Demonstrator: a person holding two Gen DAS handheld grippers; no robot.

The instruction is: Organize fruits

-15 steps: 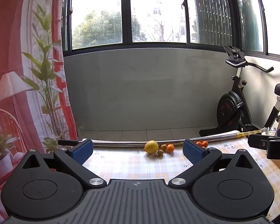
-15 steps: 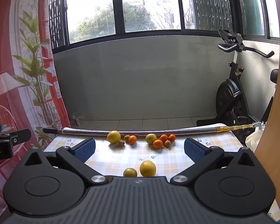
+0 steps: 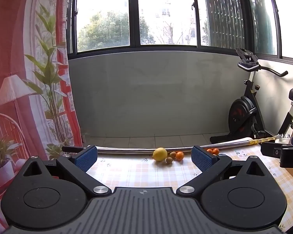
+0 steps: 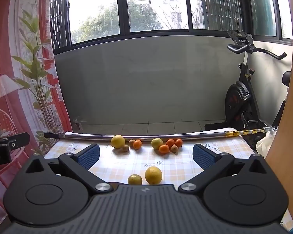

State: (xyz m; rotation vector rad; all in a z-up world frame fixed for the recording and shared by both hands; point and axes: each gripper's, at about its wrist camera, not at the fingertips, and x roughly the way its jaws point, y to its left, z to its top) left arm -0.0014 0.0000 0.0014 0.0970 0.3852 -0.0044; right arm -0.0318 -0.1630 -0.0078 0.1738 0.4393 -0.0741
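Fruits lie on a checked tablecloth [image 4: 166,165]. In the right wrist view a far left group has a yellow lemon [image 4: 117,141], two kiwis and a small orange [image 4: 137,144]. A second group has a yellow-green citrus [image 4: 156,143], several small oranges [image 4: 164,149] and a kiwi. Two yellow citrus fruits [image 4: 153,175] [image 4: 135,179] lie close, between my right gripper's fingers. My right gripper [image 4: 145,156] is open and empty. In the left wrist view the lemon [image 3: 160,154], kiwis and orange [image 3: 179,155] lie far ahead. My left gripper [image 3: 144,156] is open and empty.
A metal pole [image 4: 146,135] lies along the table's far edge, behind the fruits. An exercise bike [image 4: 242,97] stands on the floor at the right. A wooden panel [image 4: 287,136] rises at the right. The other gripper shows at each view's side [image 3: 279,153].
Both grippers have shifted only slightly; the fruits have not moved.
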